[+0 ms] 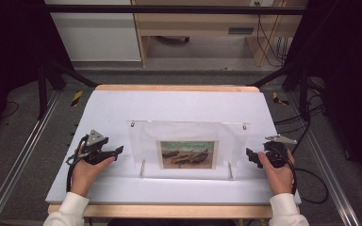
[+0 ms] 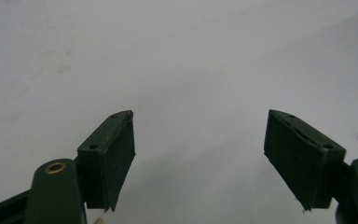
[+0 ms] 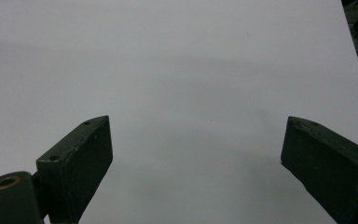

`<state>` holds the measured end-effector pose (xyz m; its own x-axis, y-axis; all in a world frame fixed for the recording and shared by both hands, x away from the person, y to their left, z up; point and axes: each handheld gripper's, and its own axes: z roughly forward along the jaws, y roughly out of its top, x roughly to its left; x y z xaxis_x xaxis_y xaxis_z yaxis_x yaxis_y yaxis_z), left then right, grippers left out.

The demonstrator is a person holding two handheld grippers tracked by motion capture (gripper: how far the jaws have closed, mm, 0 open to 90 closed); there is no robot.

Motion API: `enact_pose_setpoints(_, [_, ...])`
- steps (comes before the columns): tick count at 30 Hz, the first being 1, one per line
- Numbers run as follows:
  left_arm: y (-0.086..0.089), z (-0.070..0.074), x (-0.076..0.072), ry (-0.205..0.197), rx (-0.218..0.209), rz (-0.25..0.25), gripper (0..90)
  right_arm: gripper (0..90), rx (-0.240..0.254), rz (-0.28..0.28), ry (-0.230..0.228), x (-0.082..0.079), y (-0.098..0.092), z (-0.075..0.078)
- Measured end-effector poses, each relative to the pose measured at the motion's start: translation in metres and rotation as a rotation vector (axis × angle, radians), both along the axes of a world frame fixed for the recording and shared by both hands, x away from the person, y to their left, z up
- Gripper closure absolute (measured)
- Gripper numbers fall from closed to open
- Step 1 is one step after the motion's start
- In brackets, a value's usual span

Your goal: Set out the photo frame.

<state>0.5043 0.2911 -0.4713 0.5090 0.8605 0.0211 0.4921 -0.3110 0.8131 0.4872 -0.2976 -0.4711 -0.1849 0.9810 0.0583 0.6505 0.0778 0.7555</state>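
Currently both pairs of jaws are held apart, nothing between them. The clear acrylic frame [image 1: 188, 149], standing between the left gripper [image 1: 115, 151] and right gripper [image 1: 249, 155], could be tipped over if pushed unevenly

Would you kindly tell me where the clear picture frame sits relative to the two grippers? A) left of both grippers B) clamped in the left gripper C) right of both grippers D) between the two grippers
D: in the high view the clear picture frame stands on the table with the left gripper open at its left and the right gripper open at its right, both apart from it.
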Motion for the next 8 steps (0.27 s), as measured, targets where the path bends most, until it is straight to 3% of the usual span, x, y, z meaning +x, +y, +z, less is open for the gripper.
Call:
enact_pose_setpoints(3, [0.0049,0.0006,-0.0038,0.004,-0.035,0.006,22.5,9.3,-0.021,0.003,-0.003,-0.0035,0.0010,-0.0014])
enact_pose_setpoints(8, [0.0089,-0.0002,-0.0092,0.001,-0.100,0.005,21.1,8.6,-0.014,0.018,-0.023,-0.0097,0.0022,-0.0012])
